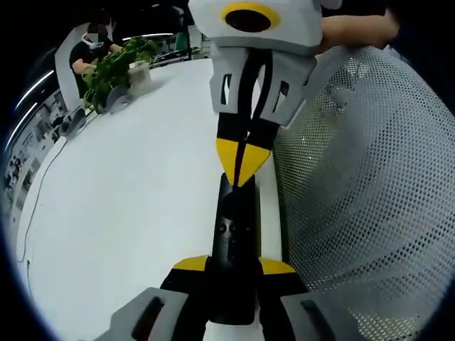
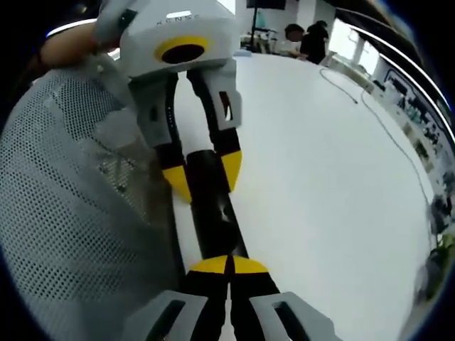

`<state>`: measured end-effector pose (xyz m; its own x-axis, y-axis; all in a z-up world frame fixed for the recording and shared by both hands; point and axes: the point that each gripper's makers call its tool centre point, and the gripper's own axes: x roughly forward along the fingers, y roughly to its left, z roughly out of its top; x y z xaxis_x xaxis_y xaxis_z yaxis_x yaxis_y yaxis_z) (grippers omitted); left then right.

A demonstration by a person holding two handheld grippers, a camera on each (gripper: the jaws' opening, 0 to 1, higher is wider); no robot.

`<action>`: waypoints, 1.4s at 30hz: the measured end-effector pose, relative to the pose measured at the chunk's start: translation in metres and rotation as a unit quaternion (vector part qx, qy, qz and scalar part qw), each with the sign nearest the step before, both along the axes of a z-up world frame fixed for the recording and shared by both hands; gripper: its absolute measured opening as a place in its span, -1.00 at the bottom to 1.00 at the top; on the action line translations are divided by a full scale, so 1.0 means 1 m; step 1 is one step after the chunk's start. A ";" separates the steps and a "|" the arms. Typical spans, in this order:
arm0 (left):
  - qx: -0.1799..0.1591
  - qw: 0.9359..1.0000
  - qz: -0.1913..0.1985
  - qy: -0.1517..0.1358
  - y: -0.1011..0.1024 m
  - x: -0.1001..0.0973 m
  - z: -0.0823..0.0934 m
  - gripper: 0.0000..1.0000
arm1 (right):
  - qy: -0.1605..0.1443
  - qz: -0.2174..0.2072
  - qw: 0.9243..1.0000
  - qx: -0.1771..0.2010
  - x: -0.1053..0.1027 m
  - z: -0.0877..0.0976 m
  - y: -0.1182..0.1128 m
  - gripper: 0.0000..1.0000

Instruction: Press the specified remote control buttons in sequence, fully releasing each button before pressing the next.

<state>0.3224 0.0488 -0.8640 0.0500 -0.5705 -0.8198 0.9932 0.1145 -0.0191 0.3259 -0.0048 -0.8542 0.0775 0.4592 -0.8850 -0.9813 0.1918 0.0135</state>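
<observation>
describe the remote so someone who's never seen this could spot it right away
Start at the big white table and go to its edge beside the grey mesh chair back. There a long, slim black remote lies along the edge, gripped at one end by the left gripper, with the right gripper shut with its tips on its far end. It is the one dark bar on the white top.

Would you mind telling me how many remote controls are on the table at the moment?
1. The black remote control lies at the white table's edge, clamped by the left gripper while the right gripper's shut tips meet it.
</observation>
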 end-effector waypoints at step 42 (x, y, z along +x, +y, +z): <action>-0.004 1.000 0.004 0.003 -0.001 0.000 0.000 -0.50 | -0.036 0.063 0.997 -0.003 -0.002 -0.001 0.013 -1.00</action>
<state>0.3225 0.0480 -0.8639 0.0501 -0.5761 -0.8159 0.9922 0.1219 -0.0252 0.3236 0.0078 -0.8551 0.0822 0.4639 -0.8820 -0.9961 0.0666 -0.0578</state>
